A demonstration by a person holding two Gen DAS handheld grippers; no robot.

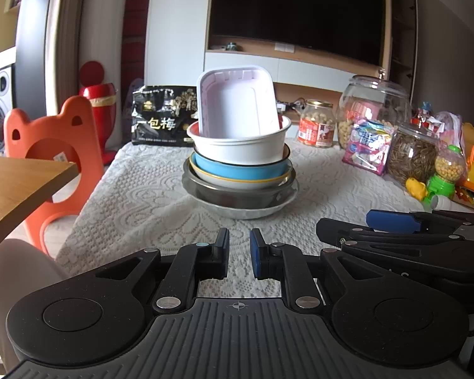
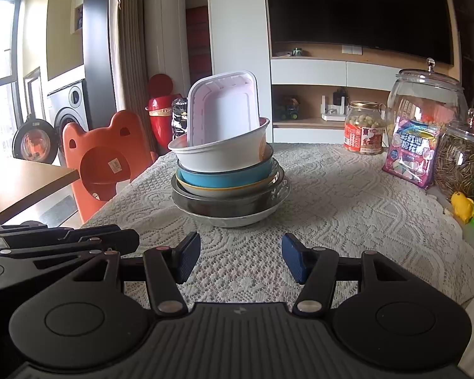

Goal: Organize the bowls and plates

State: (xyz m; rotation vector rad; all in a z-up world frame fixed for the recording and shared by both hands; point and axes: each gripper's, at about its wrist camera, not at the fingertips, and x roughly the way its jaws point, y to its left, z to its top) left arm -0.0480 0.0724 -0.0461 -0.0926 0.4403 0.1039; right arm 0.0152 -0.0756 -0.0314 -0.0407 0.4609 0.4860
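A stack of dishes stands mid-table on the lace cloth: a white plate [image 1: 246, 211] at the bottom, a steel bowl [image 1: 230, 195], a blue bowl [image 1: 237, 167], a white bowl [image 1: 237, 148], and a pink-white rectangular tray [image 1: 237, 104] leaning upright inside it. The stack also shows in the right wrist view [image 2: 227, 170]. My left gripper [image 1: 239, 252] is nearly shut with a narrow gap, empty, short of the stack. My right gripper [image 2: 240, 259] is open and empty, also short of the stack; it shows at the right in the left wrist view [image 1: 391, 221].
Snack jars [image 1: 373, 107], candy bags [image 1: 368, 145] and toys [image 1: 442, 177] line the table's right side. A black snack bag [image 1: 161, 117] lies behind the stack. An orange chair [image 1: 47, 139] and a wooden table corner [image 1: 22, 186] are at the left.
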